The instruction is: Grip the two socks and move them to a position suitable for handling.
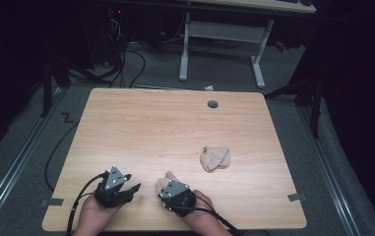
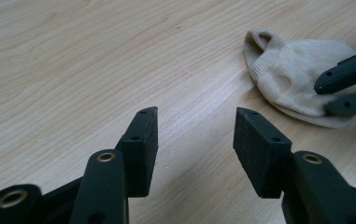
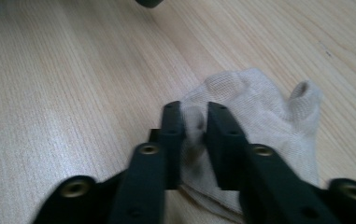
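The right gripper (image 3: 195, 112) pinches a fold of the near sock (image 3: 255, 116) by the desk's (image 1: 140, 128) front edge. Soft, light knit will bunch and drape, so a gathered fold suits best. The left gripper (image 2: 195, 123) stands apart, holding nothing.

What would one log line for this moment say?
right gripper: shut on near sock | left gripper: open, nothing between jaws | far sock: lying loose on table

two beige socks (image 1: 215, 158), one table (image 1: 140, 128), apparently.
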The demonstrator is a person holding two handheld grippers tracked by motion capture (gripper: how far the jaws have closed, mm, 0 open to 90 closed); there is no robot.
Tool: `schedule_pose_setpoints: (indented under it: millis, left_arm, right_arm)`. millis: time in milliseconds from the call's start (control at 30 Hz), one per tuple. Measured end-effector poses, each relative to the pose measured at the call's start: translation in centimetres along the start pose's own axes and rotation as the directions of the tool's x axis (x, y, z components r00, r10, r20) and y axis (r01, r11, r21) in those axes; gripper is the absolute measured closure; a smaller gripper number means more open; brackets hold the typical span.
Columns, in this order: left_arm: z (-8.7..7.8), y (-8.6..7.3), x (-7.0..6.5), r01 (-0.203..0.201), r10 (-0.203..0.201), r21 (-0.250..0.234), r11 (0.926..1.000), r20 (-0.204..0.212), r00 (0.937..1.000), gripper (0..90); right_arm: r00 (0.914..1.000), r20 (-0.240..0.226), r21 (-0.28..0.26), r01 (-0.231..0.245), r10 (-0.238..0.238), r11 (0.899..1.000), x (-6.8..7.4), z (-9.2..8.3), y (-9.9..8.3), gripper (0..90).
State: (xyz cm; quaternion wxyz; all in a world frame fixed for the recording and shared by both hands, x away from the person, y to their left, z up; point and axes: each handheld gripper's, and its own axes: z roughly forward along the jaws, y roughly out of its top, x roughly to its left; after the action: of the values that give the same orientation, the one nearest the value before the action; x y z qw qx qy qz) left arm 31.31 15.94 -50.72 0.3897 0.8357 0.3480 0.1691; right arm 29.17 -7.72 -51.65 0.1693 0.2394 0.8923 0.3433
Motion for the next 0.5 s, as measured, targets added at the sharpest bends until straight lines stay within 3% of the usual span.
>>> schedule_pose_setpoints:
  millis: [133, 167, 300, 433, 500]
  left_arm:
    - [0.1, 0.1, -0.4, 0.002, -0.002, -0.004, 1.0000, 0.016, 0.9999, 50.3]
    - [0.2, 0.2, -0.7, 0.004, -0.004, -0.004, 1.0000, 0.023, 0.9997, 49.7]
    - [0.7, 0.4, -1.5, 0.001, -0.001, 0.002, 1.0000, 0.049, 0.9988, 49.6]
    - [1.3, 0.8, -2.8, -0.034, 0.033, 0.015, 0.9993, 0.068, 0.9972, 50.7]
    - [1.8, 1.2, -4.1, -0.065, 0.064, 0.012, 0.9978, 0.091, 0.9938, 52.7]
  right_arm:
    - [0.9996, 0.015, -0.040, -0.023, 0.024, 0.999, -0.2, -0.8, 0.1, 85.1]
    - [0.9989, 0.019, -0.077, -0.041, 0.042, 0.996, -0.5, -1.3, 0.2, 85.1]
    - [0.9955, 0.041, -0.128, -0.080, 0.086, 0.989, -1.2, -2.4, 0.2, 85.1]
    - [0.9899, 0.064, -0.167, -0.114, 0.126, 0.979, -2.0, -3.5, -0.1, 85.0]
    - [0.9873, 0.069, -0.182, -0.129, 0.143, 0.975, -2.4, -3.8, -0.3, 84.9]
